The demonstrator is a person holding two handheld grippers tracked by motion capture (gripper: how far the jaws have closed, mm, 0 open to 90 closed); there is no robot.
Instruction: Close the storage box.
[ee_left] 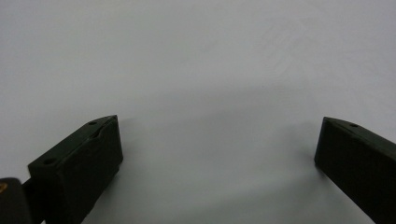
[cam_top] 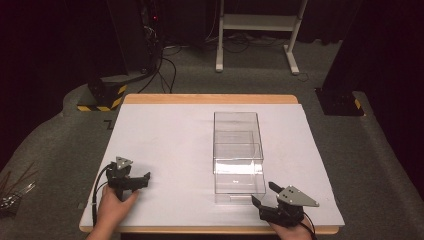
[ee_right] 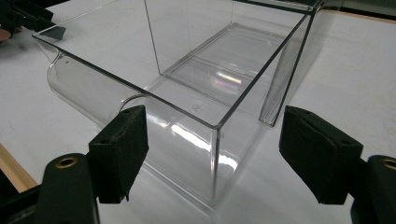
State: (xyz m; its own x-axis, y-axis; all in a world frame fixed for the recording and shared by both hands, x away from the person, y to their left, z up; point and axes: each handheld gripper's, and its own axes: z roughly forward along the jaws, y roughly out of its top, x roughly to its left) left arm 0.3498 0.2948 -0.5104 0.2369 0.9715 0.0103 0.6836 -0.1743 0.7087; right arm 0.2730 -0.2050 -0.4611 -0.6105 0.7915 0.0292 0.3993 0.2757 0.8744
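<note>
Clear plastic box (cam_top: 238, 157) sits untouched; both tongs (cam_top: 134, 180) (cam_top: 263, 196) gape wide, empty.

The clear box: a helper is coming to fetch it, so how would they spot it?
On the white table sheet, look right of centre. The clear box is a long see-through drawer case, its drawer pulled out toward the right gripper. Nothing else stands on the sheet besides the two black grippers.

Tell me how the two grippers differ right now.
The right gripper sits at the pulled-out drawer of the clear box; the left gripper sits far from the box, over bare white table. The right gripper's jaws point away from the person at the drawer's near corner; the left gripper's point sideways toward the box. Both are open and hold nothing.
</note>
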